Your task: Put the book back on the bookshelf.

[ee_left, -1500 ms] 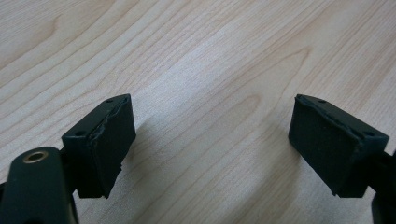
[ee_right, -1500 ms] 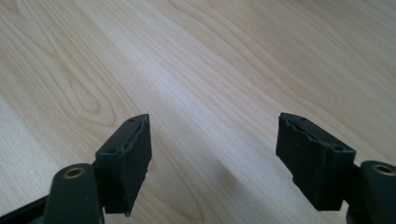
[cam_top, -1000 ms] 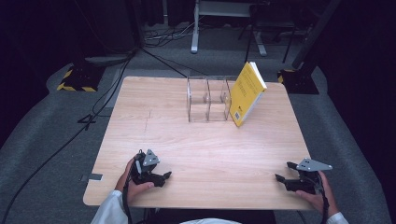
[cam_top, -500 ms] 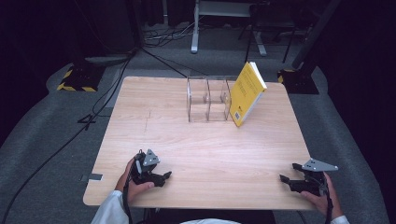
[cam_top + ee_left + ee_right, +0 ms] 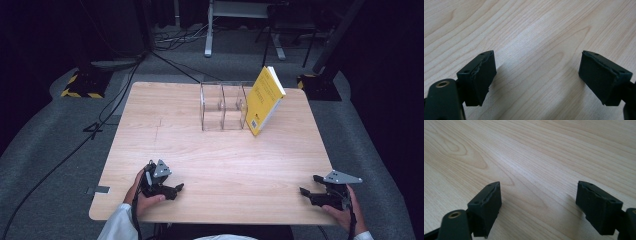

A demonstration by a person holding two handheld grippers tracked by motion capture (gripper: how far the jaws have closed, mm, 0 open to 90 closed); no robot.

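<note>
**Both grippers wait open at the near edge**

The left gripper (image 5: 172,189) rests low on the wooden table (image 5: 165,130), close to the near edge on the left side. Its 2 jaws stand wide apart and between them is only bare wood. The right gripper (image 5: 309,192) sits at the near right corner, also with its jaws spread and nothing between them.

Well apart from both, at the far side of the table, a yellow book (image 5: 263,99) leans tilted against the right end of a clear divided holder (image 5: 222,106), touching it.
</note>
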